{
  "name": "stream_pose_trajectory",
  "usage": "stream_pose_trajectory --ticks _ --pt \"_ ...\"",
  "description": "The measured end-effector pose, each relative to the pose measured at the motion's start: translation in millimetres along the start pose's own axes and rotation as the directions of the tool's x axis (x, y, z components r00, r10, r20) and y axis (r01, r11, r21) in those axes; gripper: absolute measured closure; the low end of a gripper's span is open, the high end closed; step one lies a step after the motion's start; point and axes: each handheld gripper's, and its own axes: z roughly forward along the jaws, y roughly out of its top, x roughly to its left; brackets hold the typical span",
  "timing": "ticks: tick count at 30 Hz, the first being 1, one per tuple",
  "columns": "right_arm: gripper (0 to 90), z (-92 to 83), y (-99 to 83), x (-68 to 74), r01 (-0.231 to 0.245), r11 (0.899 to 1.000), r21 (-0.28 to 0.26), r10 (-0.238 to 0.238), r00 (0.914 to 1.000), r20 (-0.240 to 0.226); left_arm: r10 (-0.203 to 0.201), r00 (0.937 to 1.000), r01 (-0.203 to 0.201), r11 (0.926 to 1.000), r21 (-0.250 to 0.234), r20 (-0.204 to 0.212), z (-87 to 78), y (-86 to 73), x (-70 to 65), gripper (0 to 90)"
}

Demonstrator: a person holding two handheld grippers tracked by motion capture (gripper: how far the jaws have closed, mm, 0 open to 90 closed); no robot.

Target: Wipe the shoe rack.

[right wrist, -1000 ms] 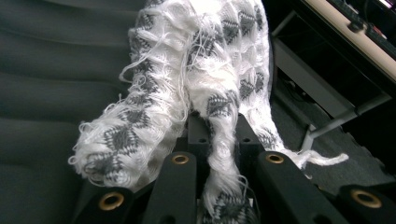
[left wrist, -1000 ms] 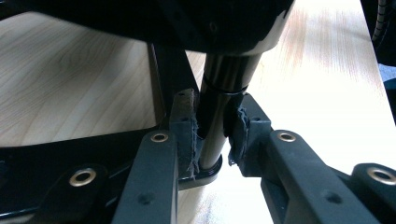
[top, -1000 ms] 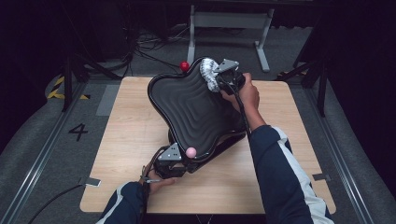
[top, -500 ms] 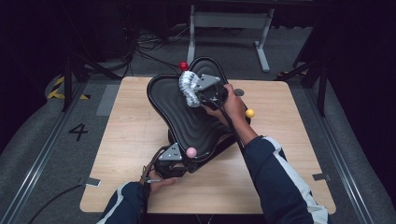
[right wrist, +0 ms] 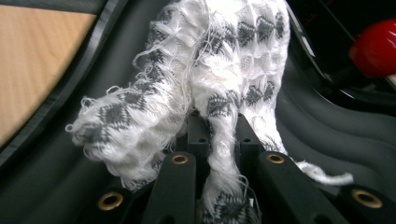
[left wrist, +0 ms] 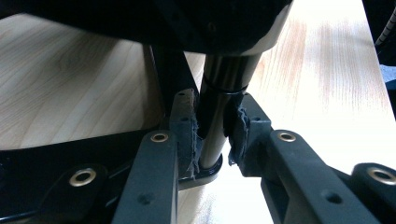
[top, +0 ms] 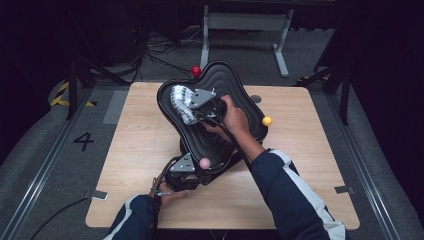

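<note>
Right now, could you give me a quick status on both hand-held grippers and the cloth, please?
Left hand-held gripper shut on the stand's post. Right hand-held gripper shut on the cloth, over the ribbed black tray. Nothing in the way.

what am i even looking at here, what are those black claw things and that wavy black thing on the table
A person sits at a wooden table and holds a hand-operated two-jaw gripper in each hand. One picture looks down from above; the other two come from cameras riding on the grippers. The wavy thing is a black ribbed tray on a stand, with coloured balls at its edges. The left gripper is clamped on the stand's post, steadying it. The right gripper pinches a white and grey patterned cloth against the tray, apparently to wipe it.
</note>
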Motion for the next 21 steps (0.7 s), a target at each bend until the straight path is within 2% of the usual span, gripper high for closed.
stream_pose_trajectory --ticks 4,5,7,12,16,19,20,21 --pt "81.7 -0.1 -8.6 -13.5 -0.045 0.999 0.007 0.045 0.9990 0.006 -0.001 1.0000 0.001 1.0000 0.000 0.000 0.0 0.1 0.0 73.2" --pt "81.6 0.5 -13.0 -20.2 -0.054 0.998 0.020 0.053 0.9981 0.032 0.000 1.0000 0.000 1.0000 0.000 0.000 0.0 0.1 0.1 73.2" --pt "81.7 0.4 -15.6 -24.1 -0.066 0.998 0.022 0.065 0.9973 0.035 -0.002 1.0000 0.002 1.0000 0.001 0.001 -0.1 0.0 0.0 73.2" --pt "81.6 0.0 -29.1 -43.1 -0.102 0.993 0.051 0.098 0.9918 0.082 0.000 1.0000 0.000 1.0000 -0.001 0.002 0.0 0.1 0.4 73.2" --pt "81.6 -0.3 -44.1 -61.8 -0.144 0.986 0.084 0.132 0.9823 0.133 -0.001 1.0000 0.001 1.0000 0.004 0.004 -0.5 0.0 0.9 73.1" --pt "81.7 -1.9 -54.4 -73.1 -0.193 0.977 0.090 0.179 0.9735 0.142 0.000 1.0000 0.000 1.0000 0.004 0.004 -0.5 0.1 1.0 73.1" --pt "81.7 -1.6 -57.5 -75.9 -0.193 0.975 0.107 0.174 0.9718 0.159 0.001 1.0000 -0.001 1.0000 0.001 0.002 -0.3 0.2 1.1 73.1" --pt "81.7 -2.0 -61.1 -78.9 -0.207 0.973 0.102 0.189 0.9692 0.157 -0.001 1.0000 0.001 1.0000 0.003 0.003 -0.3 0.3 0.8 73.1"
